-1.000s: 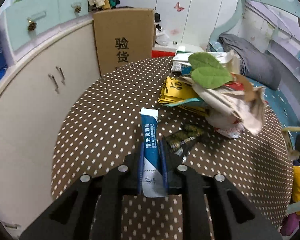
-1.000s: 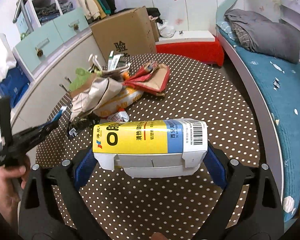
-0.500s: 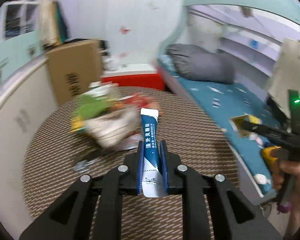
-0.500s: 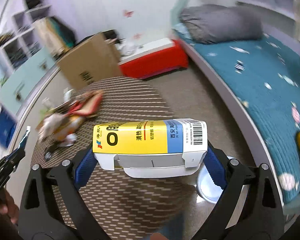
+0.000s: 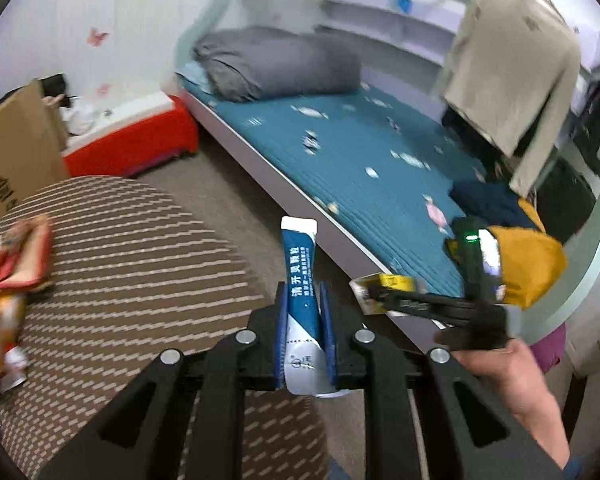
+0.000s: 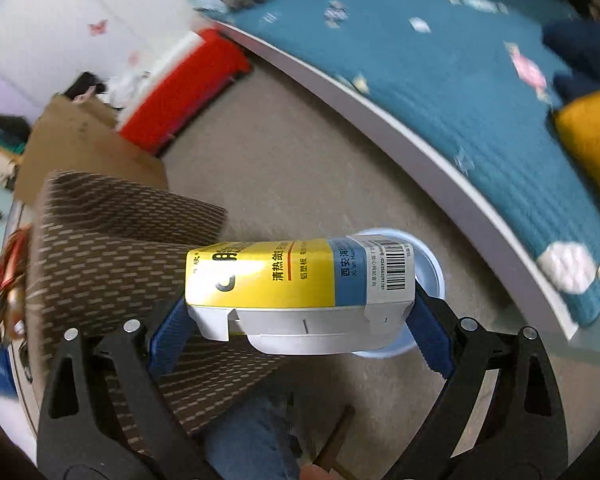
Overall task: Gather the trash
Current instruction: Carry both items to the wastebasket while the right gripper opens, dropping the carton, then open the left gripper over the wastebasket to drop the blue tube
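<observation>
The left tool (image 5: 303, 312) is clamping a narrow blue-and-white sachet (image 5: 300, 280) between its blue pads, jaws nearly closed on it; the sachet is standing upright out of the grip, its white sealed end pointing away from the camera. It is hanging past the edge of the counter (image 5: 132, 264), above the strip of grey floor (image 5: 236, 184) between counter and bed (image 5: 364, 168).

The right tool (image 6: 300, 320) is gripping a yellow, blue and white carton (image 6: 300, 276) crosswise, jaws spread wide with a pad pressing on each end; the barcode end is sitting at the right-hand pad. Directly behind the carton, a pale blue round bin (image 6: 432, 268) is showing on the floor (only part of its rim is visible). From the left wrist view, the right tool and the hand (image 5: 500, 364) carrying it are appearing at the right, with the carton's yellow edge just visible at its tip.

On the counter, covered in a brown spotted cloth, a heap of remaining trash (image 5: 12, 264) is lying at the far left, blurred. Beyond it a cardboard box (image 5: 12, 152) and a red box (image 5: 132, 140) are standing against the wall. A grey rolled blanket (image 5: 276, 64) is resting at the head of the bed, and a yellow garment (image 5: 532, 264) near its foot.
</observation>
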